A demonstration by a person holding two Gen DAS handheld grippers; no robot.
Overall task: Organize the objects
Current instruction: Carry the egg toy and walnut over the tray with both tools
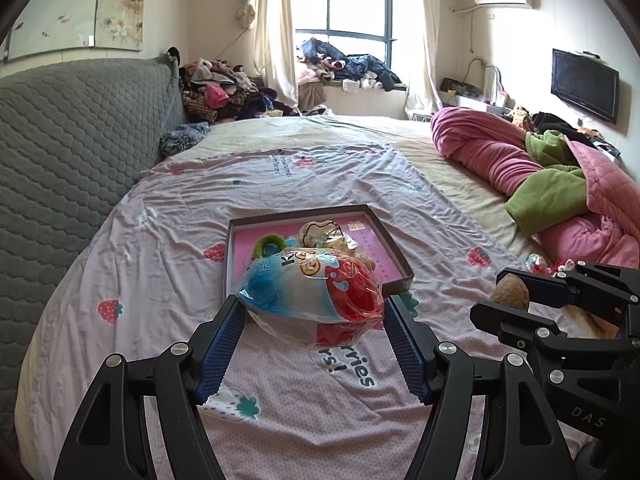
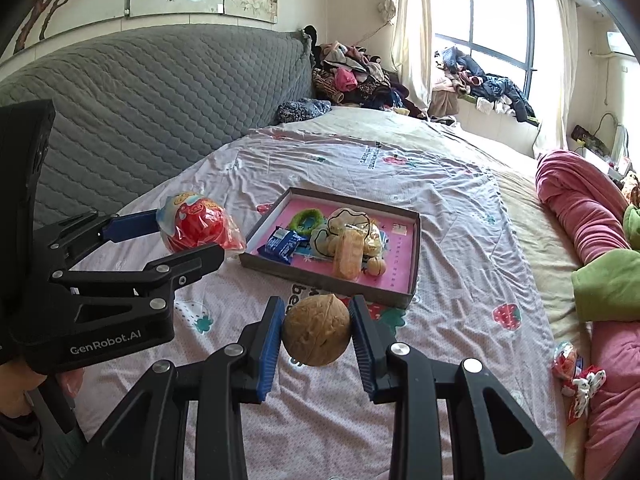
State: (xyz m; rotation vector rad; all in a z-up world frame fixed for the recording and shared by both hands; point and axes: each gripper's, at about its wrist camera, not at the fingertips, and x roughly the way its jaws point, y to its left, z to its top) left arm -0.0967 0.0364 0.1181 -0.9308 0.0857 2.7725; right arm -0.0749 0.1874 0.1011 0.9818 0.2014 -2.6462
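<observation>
My left gripper [image 1: 312, 304] is shut on a plastic-wrapped red, white and blue egg toy [image 1: 310, 294] and holds it above the bed, just short of the shallow pink-lined box [image 1: 396, 256]. From the right wrist view the toy [image 2: 196, 222] hangs left of the box [image 2: 416, 248]. My right gripper [image 2: 316, 320] is shut on a brown walnut [image 2: 316, 330], also above the bed before the box's near edge; it shows in the left wrist view [image 1: 510, 292]. The box holds a green hair tie [image 2: 306, 218], a blue snack packet [image 2: 284, 244] and clear-wrapped items [image 2: 348, 240].
The bed has a lilac strawberry-print sheet [image 2: 460, 208]. A grey quilted headboard [image 2: 160, 96] runs along the left. A pink and green quilt [image 2: 580, 216] is heaped on the right, with small red-white snack packets [image 2: 576, 376] beside it. Clothes piles lie at the far end.
</observation>
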